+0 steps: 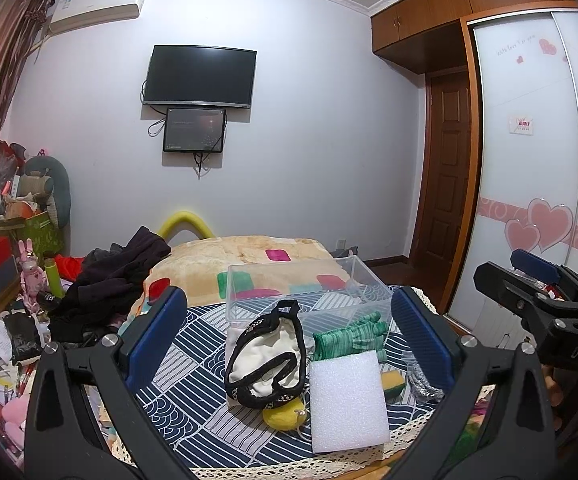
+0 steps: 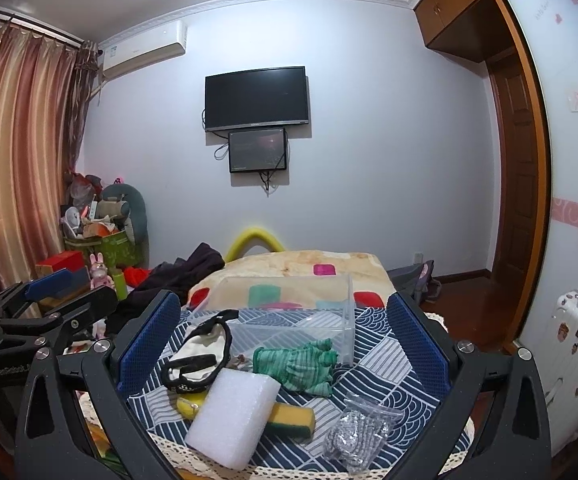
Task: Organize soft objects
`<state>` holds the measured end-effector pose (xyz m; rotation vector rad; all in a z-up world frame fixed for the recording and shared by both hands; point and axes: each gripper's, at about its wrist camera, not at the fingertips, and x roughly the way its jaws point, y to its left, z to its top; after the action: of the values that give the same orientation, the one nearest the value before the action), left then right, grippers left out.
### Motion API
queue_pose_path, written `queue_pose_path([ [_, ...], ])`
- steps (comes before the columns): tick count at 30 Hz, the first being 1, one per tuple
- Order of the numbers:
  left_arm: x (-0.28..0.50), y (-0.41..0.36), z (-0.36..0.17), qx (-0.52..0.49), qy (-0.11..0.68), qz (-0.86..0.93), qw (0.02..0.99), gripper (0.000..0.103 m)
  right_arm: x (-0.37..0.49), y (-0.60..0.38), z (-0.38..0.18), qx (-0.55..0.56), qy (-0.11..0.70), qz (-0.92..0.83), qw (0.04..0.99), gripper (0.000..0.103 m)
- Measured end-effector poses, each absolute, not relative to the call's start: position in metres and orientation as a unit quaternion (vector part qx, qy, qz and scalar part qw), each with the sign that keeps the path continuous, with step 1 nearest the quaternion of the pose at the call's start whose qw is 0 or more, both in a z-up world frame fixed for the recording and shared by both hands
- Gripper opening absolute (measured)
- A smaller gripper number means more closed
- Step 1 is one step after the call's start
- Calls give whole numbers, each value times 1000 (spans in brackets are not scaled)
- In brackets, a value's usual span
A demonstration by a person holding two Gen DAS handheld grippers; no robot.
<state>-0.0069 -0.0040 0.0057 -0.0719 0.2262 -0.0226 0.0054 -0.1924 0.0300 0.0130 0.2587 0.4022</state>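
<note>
Blue-and-white patterned cloth (image 2: pixel 389 364) with lace edging covers the worktop. Left gripper (image 1: pixel 287 332): jaws spread, holding nothing. Right gripper (image 2: pixel 285 340): jaws spread, likewise holding nothing. Between the jaws lie white foam block (image 1: pixel 347 400), green glove (image 2: pixel 301 364), black-trimmed cream pouch (image 1: pixel 267 360) and yellow sponge (image 2: pixel 293 418); clear plastic box (image 1: pixel 305 292) stands just beyond. Room: bed blanket (image 1: pixel 249 260), wall television (image 2: pixel 256 98), curtains (image 2: pixel 13 152).

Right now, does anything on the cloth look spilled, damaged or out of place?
Nothing spilled or damaged. The clear bin is empty, while the soft items lie loose in front of it; the white foam block lies across the yellow sponge. Both grippers hover open.
</note>
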Motion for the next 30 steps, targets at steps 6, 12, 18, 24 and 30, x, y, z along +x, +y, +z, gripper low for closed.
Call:
queue_pose_path([
  [6,-6,-3,6,-39,114,-17,993,103,6,-191,27,4,127,199,972,103],
  [12,-1,-1,1,-42,122,-26,991,103,10,-189,22,3,135,197,971,103],
  [18,13,9,-11,-52,144,-17,988,91,20,-195,12,14,155,195,968,103],
  [24,44,30,-36,-78,206,-8,975,79,32,-205,-7,7,187,178,966,83],
  [30,78,44,-63,-90,260,-9,961,72,51,-216,-38,-1,254,162,954,75],
])
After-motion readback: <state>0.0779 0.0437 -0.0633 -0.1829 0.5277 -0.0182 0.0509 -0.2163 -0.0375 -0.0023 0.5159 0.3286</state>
